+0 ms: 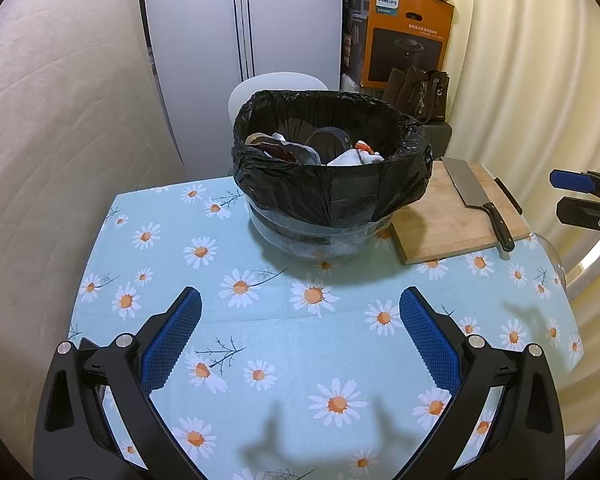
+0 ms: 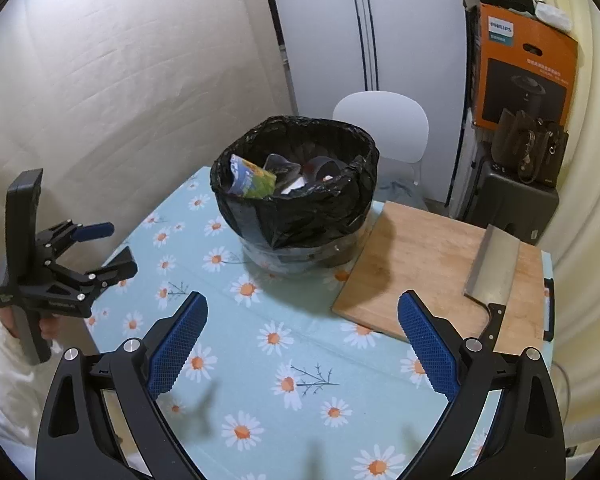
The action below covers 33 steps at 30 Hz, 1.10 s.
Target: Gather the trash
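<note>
Trash is sitting already inside the black-lined bin (image 1: 328, 168) at twelve o'clock on the counter (image 1: 284, 360); none is showing on the daisy cloth itself. Nearest, the left gripper (image 1: 300, 344) is hovering with its jaws spread wide and gripping nothing, and the right gripper (image 2: 302, 348) is doing likewise. At two o'clock a cleaver (image 2: 488, 268) is lying on a cutting board (image 2: 420, 264) that is touching the bin's base; a careless sweep toward the bin could be knocking that blade off the board. The loose liner could also be snagging on a finger. Farther off, the bin's depth is staying hidden, its contents are hard to tell apart, and the counter's near edge is being blocked by the grippers.
</note>
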Available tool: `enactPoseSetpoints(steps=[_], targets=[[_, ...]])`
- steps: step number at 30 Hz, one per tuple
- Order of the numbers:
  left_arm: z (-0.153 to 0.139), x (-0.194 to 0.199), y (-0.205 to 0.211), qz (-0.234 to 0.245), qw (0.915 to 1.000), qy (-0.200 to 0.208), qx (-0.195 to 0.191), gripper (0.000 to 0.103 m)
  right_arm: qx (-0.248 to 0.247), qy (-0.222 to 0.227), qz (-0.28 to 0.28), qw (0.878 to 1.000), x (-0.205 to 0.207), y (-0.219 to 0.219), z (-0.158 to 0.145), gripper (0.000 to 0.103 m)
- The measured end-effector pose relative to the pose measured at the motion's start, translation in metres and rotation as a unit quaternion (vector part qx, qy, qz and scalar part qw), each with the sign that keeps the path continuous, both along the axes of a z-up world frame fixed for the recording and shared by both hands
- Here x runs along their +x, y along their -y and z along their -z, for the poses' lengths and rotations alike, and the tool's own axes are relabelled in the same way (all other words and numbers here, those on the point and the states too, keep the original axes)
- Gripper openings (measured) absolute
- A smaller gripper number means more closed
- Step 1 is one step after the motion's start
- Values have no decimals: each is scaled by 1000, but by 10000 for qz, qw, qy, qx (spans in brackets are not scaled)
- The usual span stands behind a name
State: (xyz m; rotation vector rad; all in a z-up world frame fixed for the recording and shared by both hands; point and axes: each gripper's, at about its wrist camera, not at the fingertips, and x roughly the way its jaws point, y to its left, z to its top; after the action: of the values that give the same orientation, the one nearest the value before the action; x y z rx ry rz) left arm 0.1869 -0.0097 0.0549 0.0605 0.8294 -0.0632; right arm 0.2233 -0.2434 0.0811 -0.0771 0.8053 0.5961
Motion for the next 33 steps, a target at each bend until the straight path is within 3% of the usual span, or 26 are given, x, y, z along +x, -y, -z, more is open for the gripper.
enactPoseSetpoints(steps=[22,33], targets=[[-5,-15,0,-269,9996,49,95,97,-112,200,-132,9997,-17,7,-12,94],[-12,-22,-1,-270,9995,168,-40,97,-77,249,-137,9996,-22,7,-10,94]])
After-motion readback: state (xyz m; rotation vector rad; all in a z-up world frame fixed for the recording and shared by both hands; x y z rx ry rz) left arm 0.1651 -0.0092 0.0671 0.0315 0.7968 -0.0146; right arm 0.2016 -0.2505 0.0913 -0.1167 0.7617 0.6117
